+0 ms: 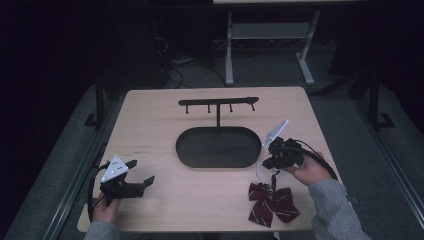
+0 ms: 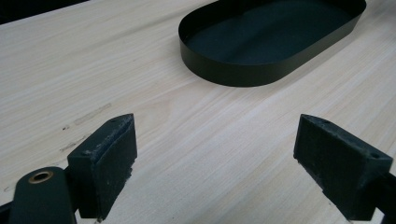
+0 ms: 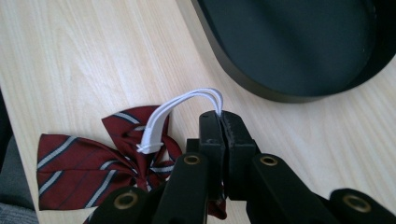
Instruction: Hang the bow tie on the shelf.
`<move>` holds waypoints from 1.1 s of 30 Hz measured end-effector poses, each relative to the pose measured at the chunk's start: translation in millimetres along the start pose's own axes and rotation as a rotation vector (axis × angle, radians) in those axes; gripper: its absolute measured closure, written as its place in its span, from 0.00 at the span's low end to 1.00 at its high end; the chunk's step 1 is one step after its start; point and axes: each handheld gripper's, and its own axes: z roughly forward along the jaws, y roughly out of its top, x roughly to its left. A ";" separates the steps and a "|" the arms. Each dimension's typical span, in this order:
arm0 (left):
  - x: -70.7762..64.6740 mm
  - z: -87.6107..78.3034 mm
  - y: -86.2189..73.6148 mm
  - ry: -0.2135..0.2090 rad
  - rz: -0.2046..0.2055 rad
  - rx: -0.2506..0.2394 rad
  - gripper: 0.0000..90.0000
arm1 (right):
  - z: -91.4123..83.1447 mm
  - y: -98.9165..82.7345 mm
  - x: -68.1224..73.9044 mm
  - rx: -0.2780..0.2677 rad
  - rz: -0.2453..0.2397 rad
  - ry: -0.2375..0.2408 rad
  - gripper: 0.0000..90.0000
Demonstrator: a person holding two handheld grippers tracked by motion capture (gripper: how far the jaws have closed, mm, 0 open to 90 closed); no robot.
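Jaws of the right gripper (image 3: 219, 122) pinch the white band (image 3: 187, 105) of a bow tie (image 1: 272, 202) near the table's (image 1: 160, 125) front edge, its lower wing hidden behind the gripper in the right gripper view. Left gripper (image 2: 215, 154) gapes wide over bare wood, the tray (image 2: 261, 42) cut off at the frame's top.

Left gripper (image 2: 215, 163) fingers spread; right gripper (image 3: 223, 122) fingers closed.
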 end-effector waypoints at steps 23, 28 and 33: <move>0.8 -1.2 0.1 0.011 0.004 -0.012 0.15 | -35.2 41.7 7.0 -0.036 -0.089 -0.027 0.98; 0.4 -1.5 0.2 0.012 0.003 -0.012 0.14 | -41.2 50.7 7.8 -0.038 -0.107 -0.037 0.98; 0.2 -1.2 0.1 0.012 0.002 -0.012 0.14 | -46.8 57.8 8.3 -0.044 -0.116 -0.036 0.98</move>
